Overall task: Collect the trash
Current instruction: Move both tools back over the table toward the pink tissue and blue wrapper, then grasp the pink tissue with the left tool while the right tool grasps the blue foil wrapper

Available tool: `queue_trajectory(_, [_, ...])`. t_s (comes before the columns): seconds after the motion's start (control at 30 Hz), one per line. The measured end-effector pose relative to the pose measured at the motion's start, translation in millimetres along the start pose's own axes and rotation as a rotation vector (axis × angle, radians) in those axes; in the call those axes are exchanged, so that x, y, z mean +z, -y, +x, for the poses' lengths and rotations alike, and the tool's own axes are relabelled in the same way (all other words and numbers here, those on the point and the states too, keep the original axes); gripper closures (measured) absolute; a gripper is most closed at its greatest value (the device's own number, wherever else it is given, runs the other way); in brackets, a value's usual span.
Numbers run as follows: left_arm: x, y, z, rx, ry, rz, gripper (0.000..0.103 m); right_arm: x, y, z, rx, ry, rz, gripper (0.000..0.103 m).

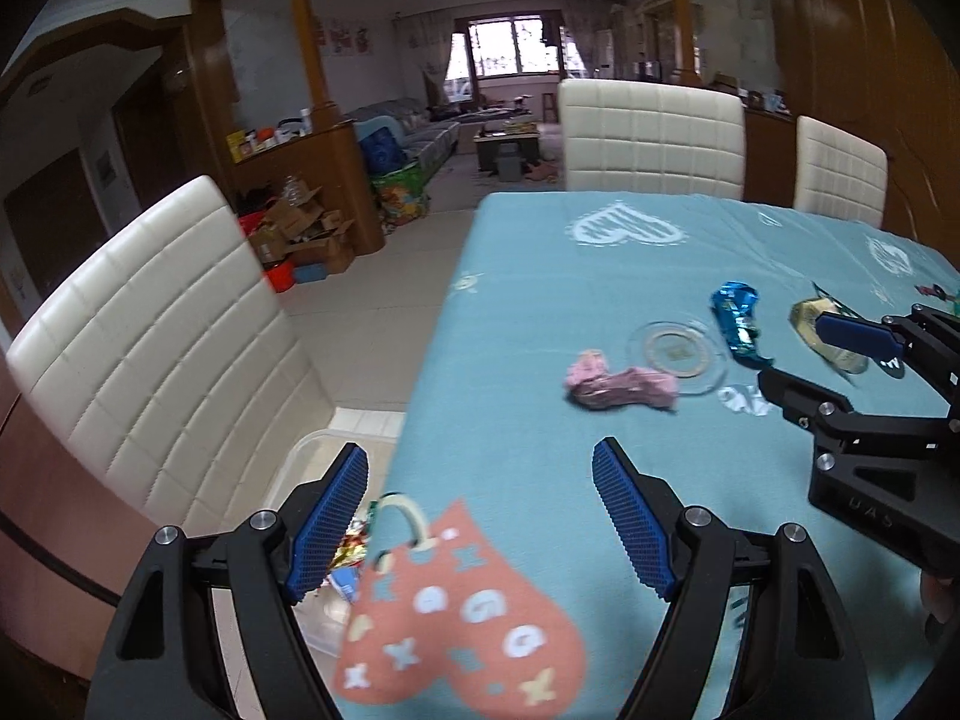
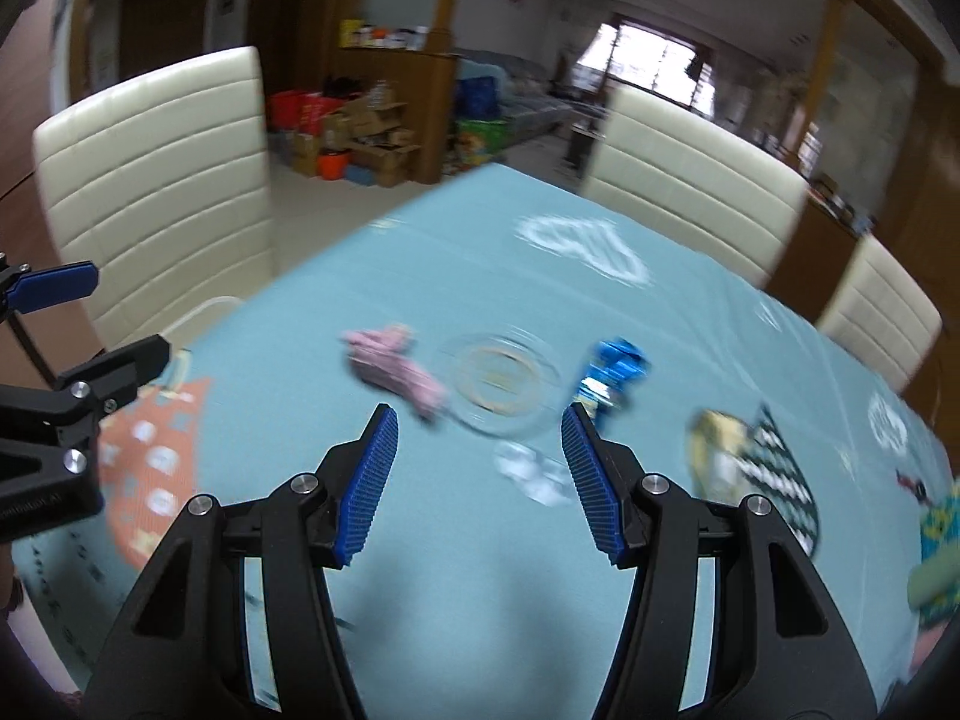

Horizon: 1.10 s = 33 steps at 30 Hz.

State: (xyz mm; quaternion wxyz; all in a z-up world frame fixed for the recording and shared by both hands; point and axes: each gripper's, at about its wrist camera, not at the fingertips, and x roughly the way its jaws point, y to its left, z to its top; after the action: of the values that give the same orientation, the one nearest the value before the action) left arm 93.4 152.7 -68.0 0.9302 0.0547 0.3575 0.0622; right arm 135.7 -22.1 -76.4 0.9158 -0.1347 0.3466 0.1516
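Right wrist view: right gripper [image 2: 480, 480] fingers half-spread, empty; pink wrapper [image 2: 393, 369] ahead-left. Left gripper [image 1: 480, 522] fingers wide, empty. Advice: centre fingers over wrapper, descend to surface [image 2: 468, 600], pinch crumpled bulk.

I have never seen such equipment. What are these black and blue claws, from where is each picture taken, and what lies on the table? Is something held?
The claws are two hand-held grippers; a person carries one in each hand. Each picture comes from a camera on one gripper, looking along its fingers. The left gripper and the right gripper are both open and hold nothing. On the blue tablecloth lie a pink wrapper, a blue foil wrapper, a gold wrapper and a clear glass dish. Beside the table, a clear bin already holds some wrappers.
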Motion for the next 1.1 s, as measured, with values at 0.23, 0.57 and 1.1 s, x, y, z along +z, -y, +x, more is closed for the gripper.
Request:
queue_trajectory(0.23, [13,51,18,-0.027,-0.031,0.043,0.027,-14,50,9,-0.010,-0.036,0.066,0.045])
queue_trajectory(0.57, [36,82,52,-0.034,-0.069,0.051,0.027,0,67,62,0.045,-0.075,0.077,0.045])
queue_trajectory(1.1, [37,83,121,0.024,-0.177,0.051,0.027,3,68,123,0.077,-0.151,0.090,0.051])
